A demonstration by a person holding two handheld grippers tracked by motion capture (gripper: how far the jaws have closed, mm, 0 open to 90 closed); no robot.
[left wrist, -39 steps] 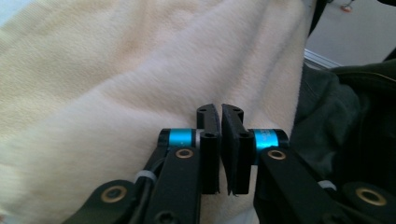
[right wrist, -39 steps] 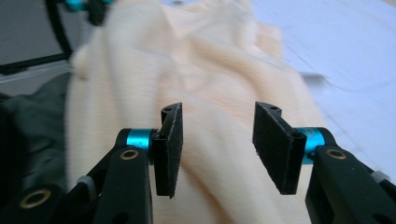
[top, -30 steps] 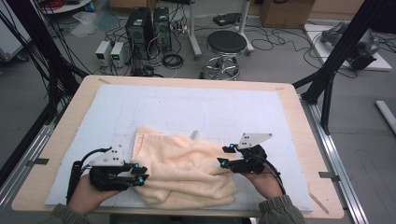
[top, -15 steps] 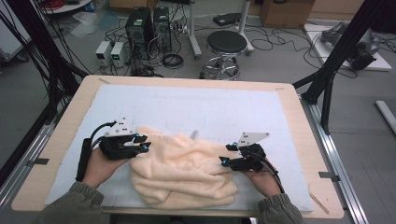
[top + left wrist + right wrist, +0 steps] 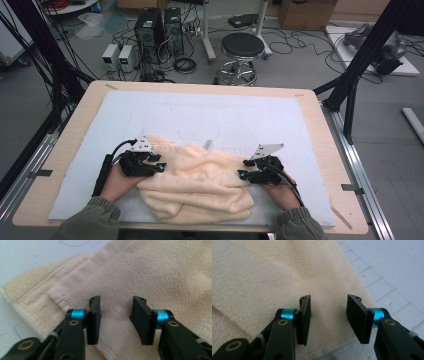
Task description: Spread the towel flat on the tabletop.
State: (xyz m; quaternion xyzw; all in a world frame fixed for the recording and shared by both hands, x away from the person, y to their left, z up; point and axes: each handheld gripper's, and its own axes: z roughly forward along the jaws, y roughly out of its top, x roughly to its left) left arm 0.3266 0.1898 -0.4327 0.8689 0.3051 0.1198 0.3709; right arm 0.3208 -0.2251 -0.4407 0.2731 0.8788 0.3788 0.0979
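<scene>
Since a second ago our left gripper (image 5: pixel 161 168) has slid up the towel's (image 5: pixel 200 185) left side, its jaws opening; our right gripper (image 5: pixel 242 175) closes somewhat. Both stand spread over cloth, pinching nothing. It lies bunched mid-mat (image 5: pixel 200 115); spreading remains.

- A light wooden table (image 5: pixel 320 115) carries a pale blue-white mat (image 5: pixel 200 112) across most of its top.
- A crumpled cream terry towel (image 5: pixel 200 185) lies on the mat's near half, toward the table's front edge.
</scene>
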